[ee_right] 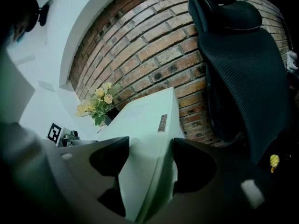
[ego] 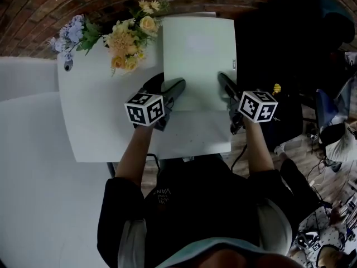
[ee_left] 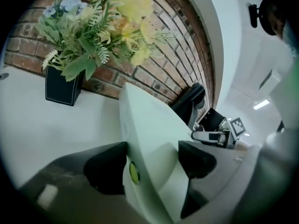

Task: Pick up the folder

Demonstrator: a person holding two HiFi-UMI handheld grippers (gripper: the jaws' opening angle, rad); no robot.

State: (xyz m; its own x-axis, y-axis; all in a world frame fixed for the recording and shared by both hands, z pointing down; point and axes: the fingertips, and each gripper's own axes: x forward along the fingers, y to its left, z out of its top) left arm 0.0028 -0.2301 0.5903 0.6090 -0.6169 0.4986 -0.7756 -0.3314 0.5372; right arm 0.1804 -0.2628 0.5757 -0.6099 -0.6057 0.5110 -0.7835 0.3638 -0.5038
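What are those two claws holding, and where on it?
The green folder: left gripper clamps its left edge, right gripper its right edge, both toward the near end.

The folder is closed, pale green and rectangular, with a small edge label and a round yellow-green stud. It lies over the far right of the table, its near corners clamped by the left gripper and right gripper.

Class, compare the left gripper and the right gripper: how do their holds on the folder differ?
The left gripper clamps the left edge of the folder; the right gripper, its right edge. A yellow-green dot sits by the left gripper; a dark label strip lies beyond the right gripper. Left faces flowers, right a black chair. Both are shut on the folder.
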